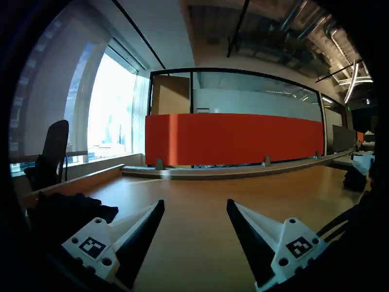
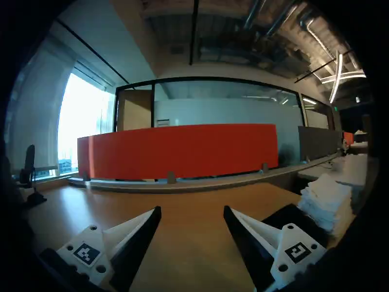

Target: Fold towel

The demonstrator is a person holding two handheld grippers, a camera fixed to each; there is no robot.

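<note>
In the left gripper view, the left gripper (image 1: 195, 202) has two white fingers with black insides. They stand wide apart with nothing between them, so the jaws are open. They hover over one long, brown wooden table (image 1: 219, 194). One dark bunched-up cloth (image 1: 73, 210) lies on the table at the left, just beside the left finger. It is in a lump, so I cannot tell which way its long side runs. One black chair (image 1: 51, 155) stands behind the cloth, by one big bright window (image 1: 114, 112). One long red-orange wall panel (image 1: 233, 138) runs across the far edge of the table.

In the right gripper view, the right gripper (image 2: 192, 208) also has two white fingers with black insides. They are spread apart and hold nothing. The same brown table is under them, and the red-orange panel is at the back. One stack of white folded towels (image 2: 327, 200) sits at the right side of the table, near the right finger. The towels lie flat, one on top of another, too many to count. The stack's long side runs away toward the back. One flat black thing (image 2: 287, 216) lies just beside the stack, next to the finger.
</note>
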